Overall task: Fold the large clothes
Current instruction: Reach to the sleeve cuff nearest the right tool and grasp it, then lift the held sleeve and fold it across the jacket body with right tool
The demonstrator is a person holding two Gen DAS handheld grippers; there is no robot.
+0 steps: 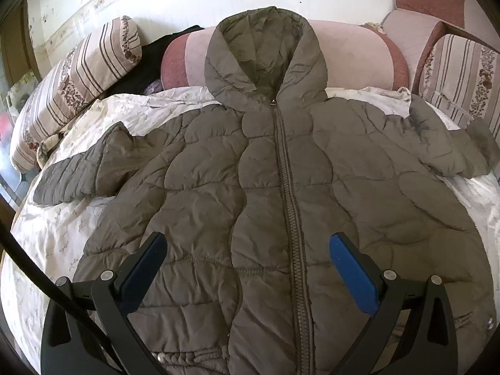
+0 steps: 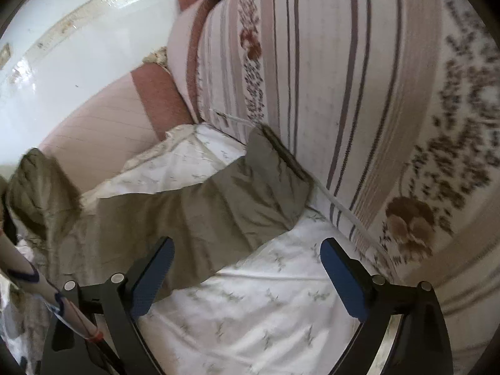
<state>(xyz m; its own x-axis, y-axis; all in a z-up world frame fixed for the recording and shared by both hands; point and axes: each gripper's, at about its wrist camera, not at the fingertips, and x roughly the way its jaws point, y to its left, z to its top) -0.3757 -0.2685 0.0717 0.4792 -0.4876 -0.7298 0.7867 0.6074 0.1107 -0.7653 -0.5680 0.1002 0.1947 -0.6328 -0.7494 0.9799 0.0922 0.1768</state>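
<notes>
The jacket (image 1: 265, 193) is under my left gripper (image 1: 247, 262), which hangs above its lower front with the fingers (image 1: 353, 275) spread wide and nothing between them. The blue pads touch no cloth. Between the two fingers I see the closed zipper (image 1: 289, 193), which runs up the middle of the jacket to the hood (image 1: 265, 59).

My right gripper (image 2: 247, 268) also has its fingers (image 2: 343, 281) spread wide, and they hold nothing. Its left finger stands over the edge of the jacket's sleeve (image 2: 200, 209); the right finger stands over the bare white sheet (image 2: 250, 312). I cannot tell if the left finger touches the sleeve. This view is somewhat blurred.

The jacket is grey-olive and quilted. It lies flat, front side up, on the sheet of the bed, with both sleeves stretched out to the sides. The hood leans up against a pink and red bolster (image 1: 353, 59) at the head of the bed. The end of the sleeve in the right view reaches a striped cushion with flower print (image 2: 359, 93), and it seems to touch it. Another striped cushion (image 1: 78, 84) lies at the far left of the bed, with something dark (image 1: 150, 59) between it and the bolster. Behind all this is a white wall (image 1: 187, 0) with worn paint. A cable (image 2: 47, 297) crosses the lower left corner of the right view.
</notes>
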